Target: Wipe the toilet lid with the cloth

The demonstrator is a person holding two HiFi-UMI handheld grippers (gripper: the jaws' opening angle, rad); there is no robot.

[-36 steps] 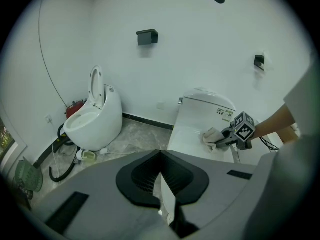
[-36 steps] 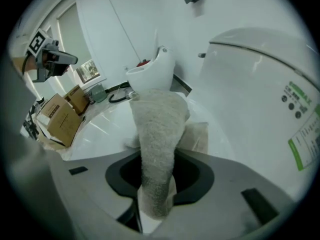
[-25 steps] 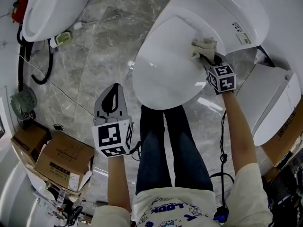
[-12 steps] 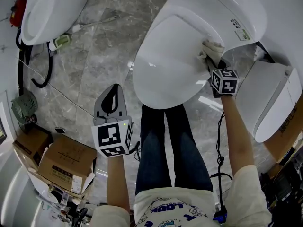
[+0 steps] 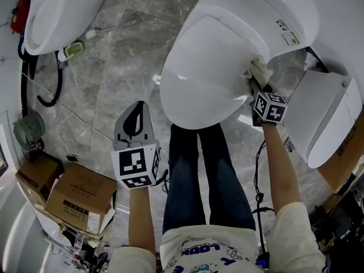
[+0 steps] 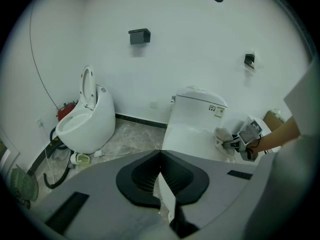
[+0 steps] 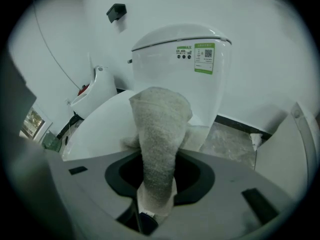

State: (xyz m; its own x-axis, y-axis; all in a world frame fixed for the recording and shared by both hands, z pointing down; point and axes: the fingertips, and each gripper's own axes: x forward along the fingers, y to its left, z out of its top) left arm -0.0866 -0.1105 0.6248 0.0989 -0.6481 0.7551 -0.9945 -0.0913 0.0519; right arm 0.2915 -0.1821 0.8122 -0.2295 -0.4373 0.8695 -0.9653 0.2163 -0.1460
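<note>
Jaws of R gripper (image 5: 257, 83) pinch the cloth (image 5: 259, 70) on the toilet lid (image 5: 199, 67), back-right edge, in head view. L gripper view: L gripper (image 6: 161, 186) jaws closed, nothing held. R gripper view: cloth looks bunched. Best to press it flat and wipe slow w/ overlap.

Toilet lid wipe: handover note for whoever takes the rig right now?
Left tool: shut, empty, held over the floor, away from the toilet.
Right tool: shut on the cloth, which it presses on the toilet lid at its right rear edge, next to the tank.
Done: cloth grasped and in contact with the closed lid. The surface does not show how much has been wiped.
Left: probably sweep the cloth over the rest of the lid, centre and front edge.
</note>
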